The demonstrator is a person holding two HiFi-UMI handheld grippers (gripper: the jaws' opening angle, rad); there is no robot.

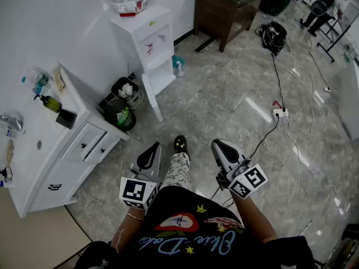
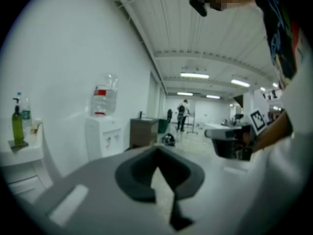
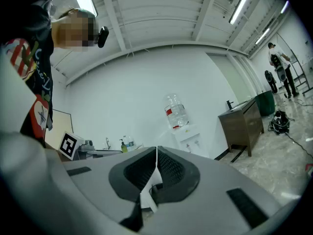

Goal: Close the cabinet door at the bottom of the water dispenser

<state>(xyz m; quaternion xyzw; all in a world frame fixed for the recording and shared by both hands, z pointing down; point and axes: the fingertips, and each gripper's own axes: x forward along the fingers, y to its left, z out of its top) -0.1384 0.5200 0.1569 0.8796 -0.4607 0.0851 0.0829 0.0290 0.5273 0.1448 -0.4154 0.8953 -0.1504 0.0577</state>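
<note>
Left tool (image 1: 148, 153) and right tool (image 1: 224, 148): jaws together, empty. Approach water dispenser (image 1: 147, 38), upper left; press open cabinet door (image 1: 152, 98) squarely shut.

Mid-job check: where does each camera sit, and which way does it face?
Head view: on the person's head, looking steeply down at the floor; left gripper, right gripper, shirt, a leg and shoe show.
Left gripper view: on the left gripper, looking along its shut jaws across the room; an arm shows at right.
Right gripper view: on the right gripper, along shut jaws toward the white wall; torso at left.
Shared: all three show the water dispenser.
</note>
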